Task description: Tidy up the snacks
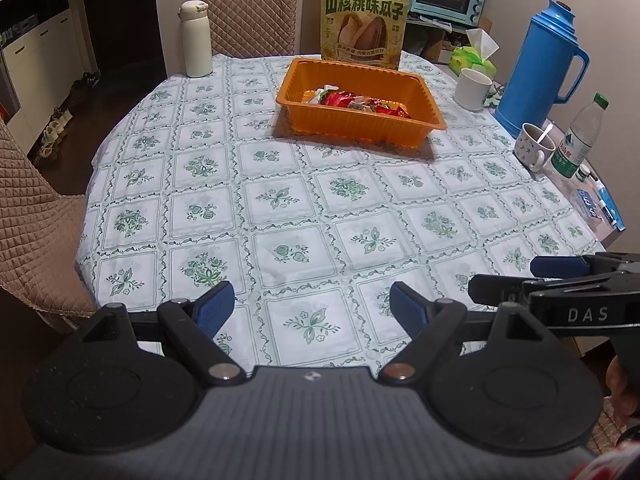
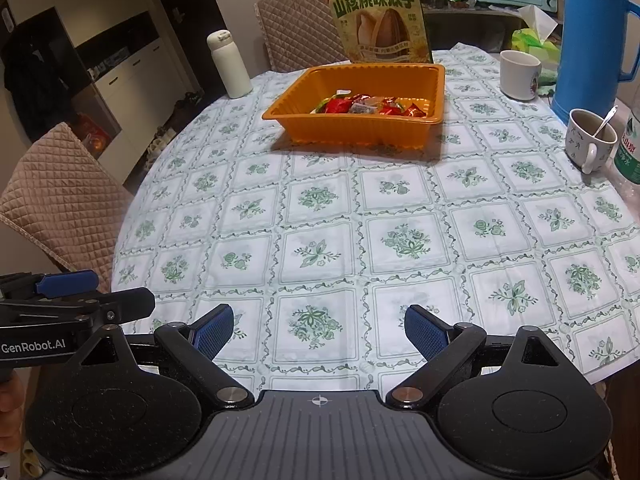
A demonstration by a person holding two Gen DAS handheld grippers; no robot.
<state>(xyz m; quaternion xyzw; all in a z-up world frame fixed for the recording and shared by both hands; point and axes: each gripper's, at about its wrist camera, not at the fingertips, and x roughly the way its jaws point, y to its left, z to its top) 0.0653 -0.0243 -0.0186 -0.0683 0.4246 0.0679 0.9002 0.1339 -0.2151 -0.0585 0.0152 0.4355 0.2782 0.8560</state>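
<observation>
An orange plastic tray (image 1: pixel 304 118) (image 2: pixel 360 132) stands on the far middle of the table and holds several small wrapped snacks (image 1: pixel 360 102) (image 2: pixel 368 106). A large sunflower-seed bag (image 1: pixel 365 20) (image 2: pixel 380 20) stands upright just behind the tray. My left gripper (image 1: pixel 312 312) is open and empty, above the near table edge. My right gripper (image 2: pixel 318 330) is open and empty, beside the left one. Each gripper shows at the edge of the other's view: the right gripper (image 1: pixel 560 276) and the left gripper (image 2: pixel 80 292).
A white bottle (image 1: pixel 195 40) stands far left. A white cup (image 1: pixel 472 88), blue thermos jug (image 1: pixel 540 64), mug with spoon (image 1: pixel 534 146), water bottle (image 1: pixel 578 140) and tissue pack (image 1: pixel 474 56) crowd the right side. Quilted chairs (image 1: pixel 36 220) stand at left and behind.
</observation>
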